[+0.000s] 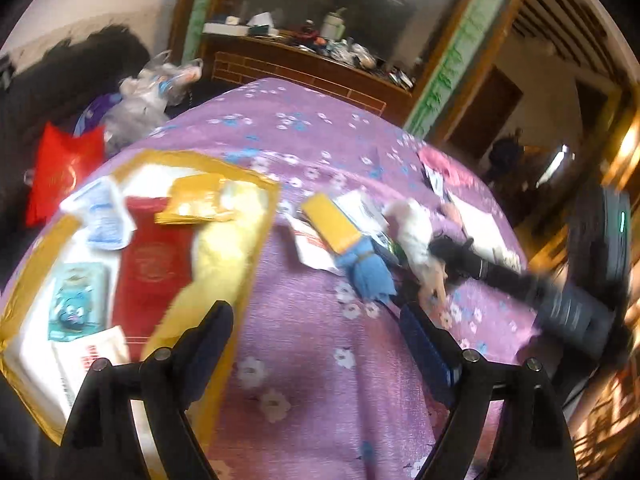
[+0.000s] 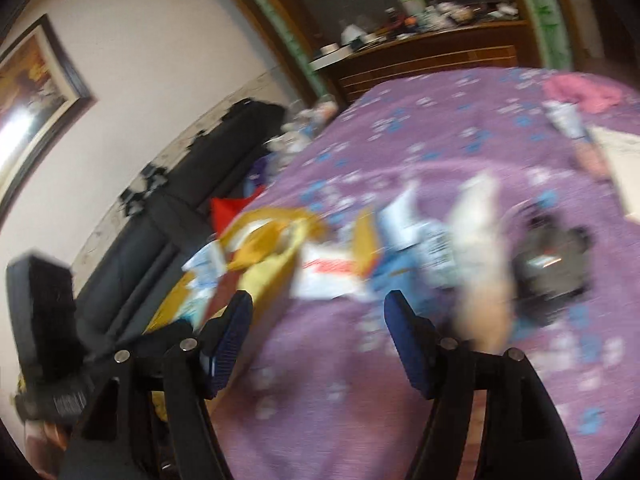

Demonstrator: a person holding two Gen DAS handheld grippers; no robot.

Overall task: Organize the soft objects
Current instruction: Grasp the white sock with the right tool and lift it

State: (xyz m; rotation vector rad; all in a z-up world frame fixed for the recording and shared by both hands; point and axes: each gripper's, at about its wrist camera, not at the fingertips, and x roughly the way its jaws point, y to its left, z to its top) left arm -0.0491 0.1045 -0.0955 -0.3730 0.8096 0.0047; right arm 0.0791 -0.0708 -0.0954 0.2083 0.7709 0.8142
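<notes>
Soft packets [image 1: 356,236] are lying heaped on the purple bedspread [image 1: 320,360], just right of the yellow tray [image 1: 256,248] that is already holding several pouches. The left gripper [image 1: 316,344] is hovering wide and empty beside the tray's near corner; the right gripper [image 2: 320,340] is hanging wide and empty too. Risk, as I judge it: blurred views are suggesting quick motion, so a finger could be clipping the tray's rim or scattering the pile.

1. My left wrist view: looks forward and down, close over the purple bedspread [image 1: 320,360].
2. My right wrist view: faces similarly, tilted, blurred.
3. Shared: bedspread, yellow box [image 1: 240,264], cluttered sideboard [image 1: 304,60].
</notes>
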